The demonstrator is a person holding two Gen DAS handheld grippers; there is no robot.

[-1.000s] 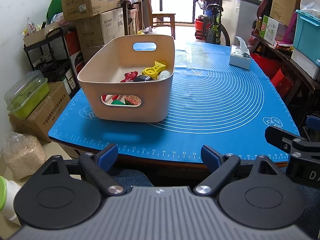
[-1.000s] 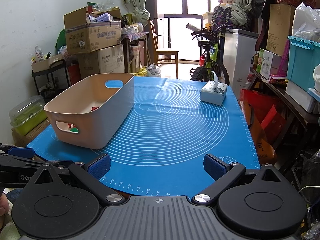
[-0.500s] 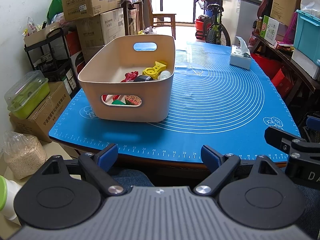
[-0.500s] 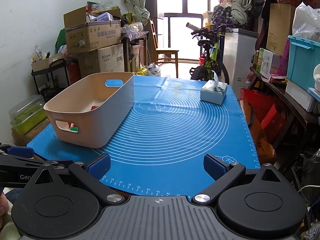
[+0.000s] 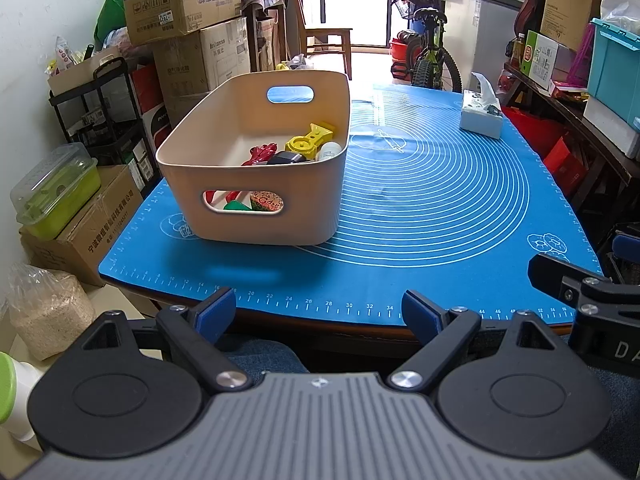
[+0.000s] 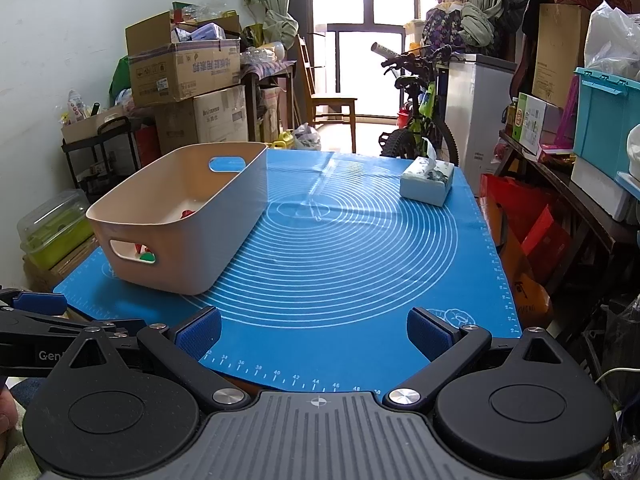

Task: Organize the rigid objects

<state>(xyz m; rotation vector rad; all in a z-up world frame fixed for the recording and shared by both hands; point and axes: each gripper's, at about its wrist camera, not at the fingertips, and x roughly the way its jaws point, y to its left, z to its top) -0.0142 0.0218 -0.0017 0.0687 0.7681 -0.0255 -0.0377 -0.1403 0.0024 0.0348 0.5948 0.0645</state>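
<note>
Nothing changed across the last second: both claws parked at the near edge, same pose, same view. Reads as an idle or finished moment, since every small item visible already sits in the bin and none lies loose on the mat.

Cluttered storeroom around the scene: stacked cardboard boxes (image 5: 182,0) at left, a bicycle (image 6: 418,116) against a white chest freezer (image 6: 478,108) at the back, a wooden chair (image 6: 332,106) before a bright glass door, a teal storage crate (image 5: 616,64) at right.

Counter covered by a blue silicone baking mat (image 5: 440,208) printed with concentric white rings and ruler marks; mat otherwise bare apart from 2 things.

Beige plastic bin (image 5: 256,216) with cut-out handles on the mat's left part, upright, well apart from both claws. Inside, heaped toward the near right corner: a yellow plastic piece (image 5: 310,140), a red toy (image 5: 262,153), a dark block (image 5: 287,157), a white cap-like item (image 5: 330,150); more colours glimpsed through the near handle slot, too small to name.

Tissue box (image 6: 428,180) at the far right of the mat, a tissue sticking up.

Left claw (image 5: 316,308) released, blue pads spread wide, nothing between them, above the counter's near rim. Right claw (image 6: 314,336) likewise released and empty, over the mat's near edge.

Judged: sorting looks complete or nearly so; tissue box possibly not part of the task.
</note>
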